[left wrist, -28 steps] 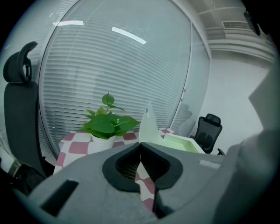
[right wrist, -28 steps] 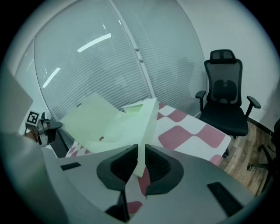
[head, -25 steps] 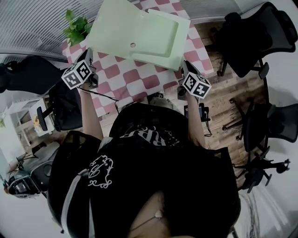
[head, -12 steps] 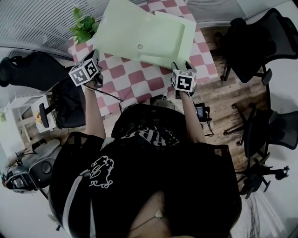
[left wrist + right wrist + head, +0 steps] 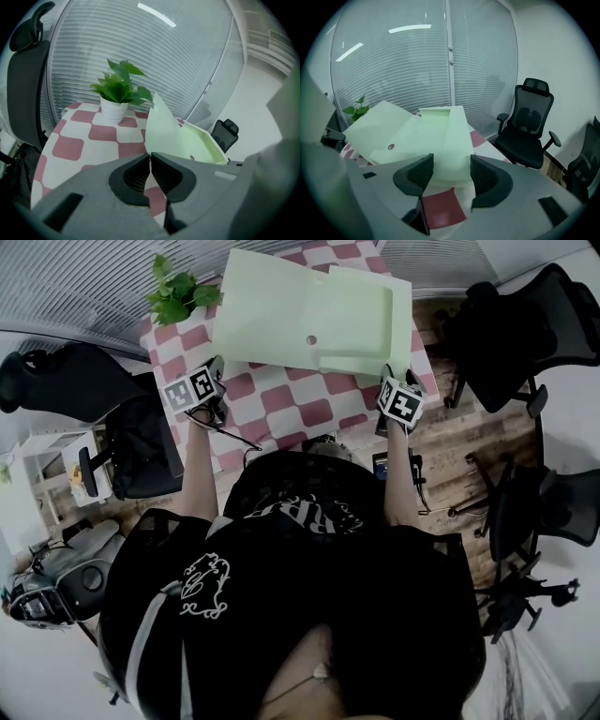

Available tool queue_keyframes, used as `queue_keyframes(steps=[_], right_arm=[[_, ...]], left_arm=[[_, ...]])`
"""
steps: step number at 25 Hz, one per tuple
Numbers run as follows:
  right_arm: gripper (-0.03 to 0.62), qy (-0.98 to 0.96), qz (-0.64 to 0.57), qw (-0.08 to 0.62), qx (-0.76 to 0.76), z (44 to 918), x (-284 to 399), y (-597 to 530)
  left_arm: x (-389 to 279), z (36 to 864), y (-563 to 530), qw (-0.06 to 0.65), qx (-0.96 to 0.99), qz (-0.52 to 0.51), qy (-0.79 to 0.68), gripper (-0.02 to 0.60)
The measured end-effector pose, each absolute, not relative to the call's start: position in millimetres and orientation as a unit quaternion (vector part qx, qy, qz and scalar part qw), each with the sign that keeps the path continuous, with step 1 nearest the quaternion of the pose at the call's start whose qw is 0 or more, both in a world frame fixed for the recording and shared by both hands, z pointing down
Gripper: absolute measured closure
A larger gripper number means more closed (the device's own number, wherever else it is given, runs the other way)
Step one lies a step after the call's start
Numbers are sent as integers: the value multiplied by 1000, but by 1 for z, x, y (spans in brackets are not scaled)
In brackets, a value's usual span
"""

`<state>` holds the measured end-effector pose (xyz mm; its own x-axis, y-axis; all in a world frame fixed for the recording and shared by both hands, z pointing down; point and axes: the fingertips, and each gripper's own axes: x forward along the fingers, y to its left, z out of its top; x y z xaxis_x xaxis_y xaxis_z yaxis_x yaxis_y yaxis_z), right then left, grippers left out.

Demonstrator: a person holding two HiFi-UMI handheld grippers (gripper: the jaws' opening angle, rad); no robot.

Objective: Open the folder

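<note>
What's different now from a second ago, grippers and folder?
The right gripper shifted out to the folder's near right corner; its jaws have just been opening and clamp nothing, with the folder just ahead. The left gripper sank a little toward the table. Unchanged: left jaws shut and empty, folder on the table, plant at its back corner.
</note>
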<state>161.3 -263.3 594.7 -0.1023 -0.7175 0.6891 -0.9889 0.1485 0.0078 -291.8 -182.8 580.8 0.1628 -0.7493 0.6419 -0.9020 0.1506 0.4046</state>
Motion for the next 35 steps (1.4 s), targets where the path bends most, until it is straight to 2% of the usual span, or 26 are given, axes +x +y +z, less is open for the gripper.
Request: queue_keyframes(steps=[12, 16, 20, 24, 35], right_arm=[[359, -706, 243, 273, 606, 595, 162, -262], [359, -712, 271, 252, 597, 588, 158, -253], [359, -723, 299, 201, 590, 573, 151, -245], [359, -746, 293, 178, 571, 558, 141, -236], [365, -769, 304, 148, 542, 543, 95, -189]], left_arm=[[-311, 667, -182, 475, 570, 202, -639, 511], [-310, 671, -183, 458, 579, 214, -640, 502], [-312, 660, -181, 447, 598, 146, -649, 499], [-308, 636, -179, 435, 626, 91, -641, 500], [-283, 563, -177, 320, 716, 92, -614, 500]])
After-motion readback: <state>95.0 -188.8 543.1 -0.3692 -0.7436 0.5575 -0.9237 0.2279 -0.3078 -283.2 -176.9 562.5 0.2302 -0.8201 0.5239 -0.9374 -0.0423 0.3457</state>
